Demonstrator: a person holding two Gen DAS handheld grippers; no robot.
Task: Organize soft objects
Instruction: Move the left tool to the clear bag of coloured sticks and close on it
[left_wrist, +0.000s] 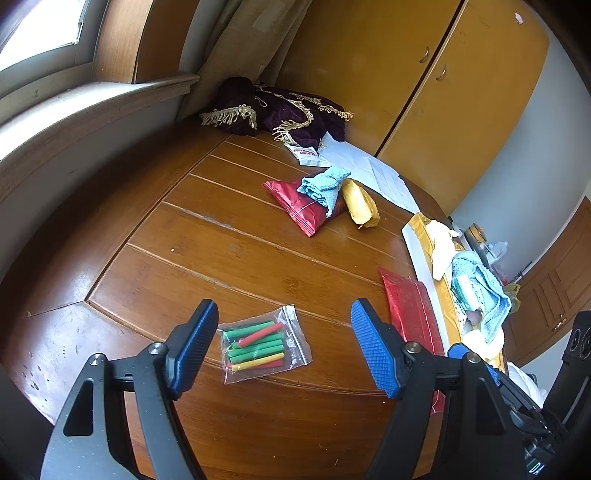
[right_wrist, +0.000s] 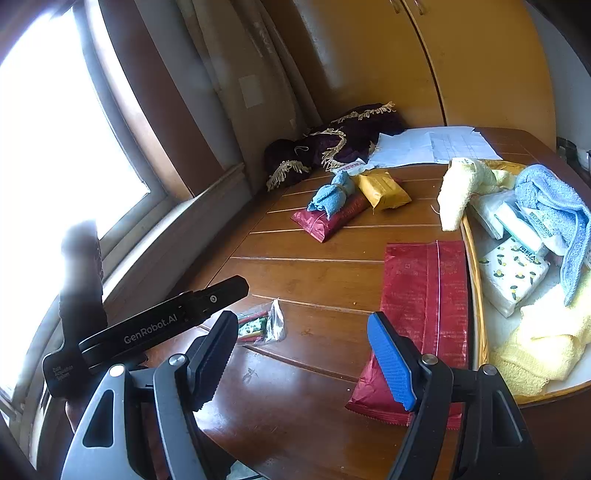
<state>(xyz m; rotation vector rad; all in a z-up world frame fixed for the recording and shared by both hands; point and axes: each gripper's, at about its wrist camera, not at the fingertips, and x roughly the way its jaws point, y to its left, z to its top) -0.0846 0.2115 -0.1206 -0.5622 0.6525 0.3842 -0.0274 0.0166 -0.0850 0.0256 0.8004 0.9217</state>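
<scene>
Soft objects lie scattered across the wooden table (left_wrist: 229, 236) as I hold both grippers over its near edge. My left gripper (left_wrist: 284, 347) hangs with jaws spread wide and nothing between the pads, directly above a clear zip bag of green, red and yellow sticks (left_wrist: 262, 347) that rests on the wood. My right gripper (right_wrist: 301, 360) is likewise released and empty, its right blue pad (right_wrist: 393, 363) over the near end of a flat red foil packet (right_wrist: 424, 295) that lies just left of the tray (right_wrist: 476, 295).

Toward the far middle of the table, a rolled blue cloth (right_wrist: 332, 195) sits on a second red packet (right_wrist: 332, 221), with a yellow packet (right_wrist: 384, 190) just right of it. At the right, the tray already holds a pale yellow towel (right_wrist: 461, 188) draped over its far rim, a blue towel (right_wrist: 550, 210), tissue packs (right_wrist: 513, 273) and more yellow cloth (right_wrist: 535, 343) at its near end. White papers (right_wrist: 432, 147) and a dark purple fringed cloth (right_wrist: 332, 147) lie at the far edge, near the window wall and yellow cupboard (left_wrist: 424, 74).
</scene>
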